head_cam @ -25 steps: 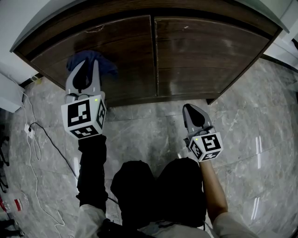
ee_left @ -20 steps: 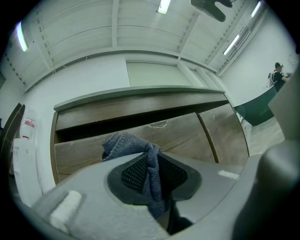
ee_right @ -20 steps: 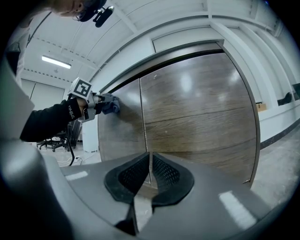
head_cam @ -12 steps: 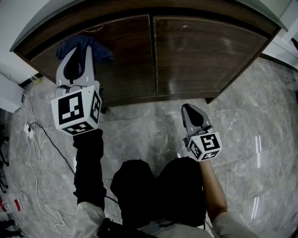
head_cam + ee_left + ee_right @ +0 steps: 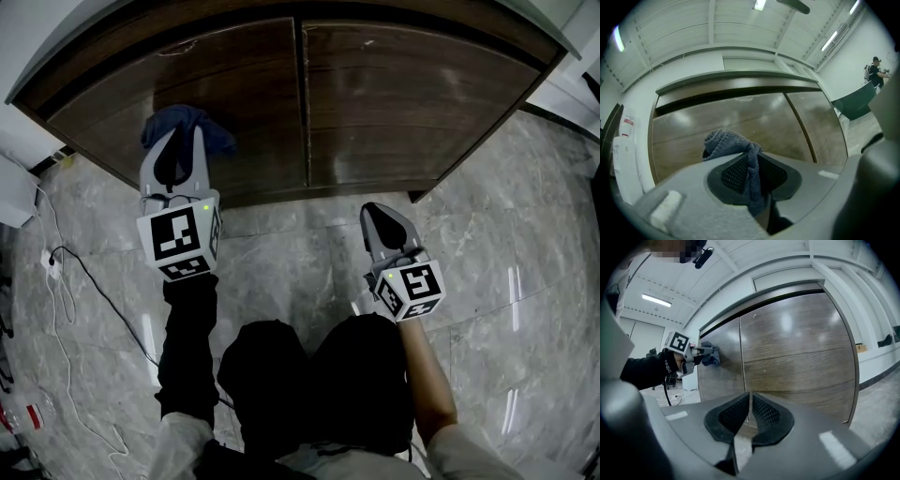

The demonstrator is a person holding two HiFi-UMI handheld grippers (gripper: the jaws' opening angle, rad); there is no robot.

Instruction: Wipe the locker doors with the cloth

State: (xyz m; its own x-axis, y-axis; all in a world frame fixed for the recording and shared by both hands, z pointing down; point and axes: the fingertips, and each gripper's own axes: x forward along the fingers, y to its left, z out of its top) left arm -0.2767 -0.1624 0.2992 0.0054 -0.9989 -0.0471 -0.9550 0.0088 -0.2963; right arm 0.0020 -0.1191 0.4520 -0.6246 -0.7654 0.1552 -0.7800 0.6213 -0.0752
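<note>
The locker has two dark brown wooden doors, a left door [image 5: 225, 75] and a right door [image 5: 412, 94]. My left gripper [image 5: 178, 141] is shut on a dark blue cloth [image 5: 216, 136] and holds it against the lower left part of the left door. In the left gripper view the cloth [image 5: 726, 140] bunches above the pads and hangs down between them, in front of the left door [image 5: 693, 122]. My right gripper [image 5: 382, 217] is shut and holds nothing; it hovers over the floor before the right door [image 5: 797, 343]. The right gripper view also shows the left gripper [image 5: 701, 352].
Grey marble floor [image 5: 281, 253] lies in front of the locker. A cable with a plug [image 5: 52, 267] trails along the floor at the left, beside a white unit [image 5: 14, 187]. The person's dark knees [image 5: 309, 375] are below. A person [image 5: 876, 70] stands far off at the right.
The left gripper with the cloth rose up the left door, then came back down to the door's lower part. The right gripper stayed where it was.
</note>
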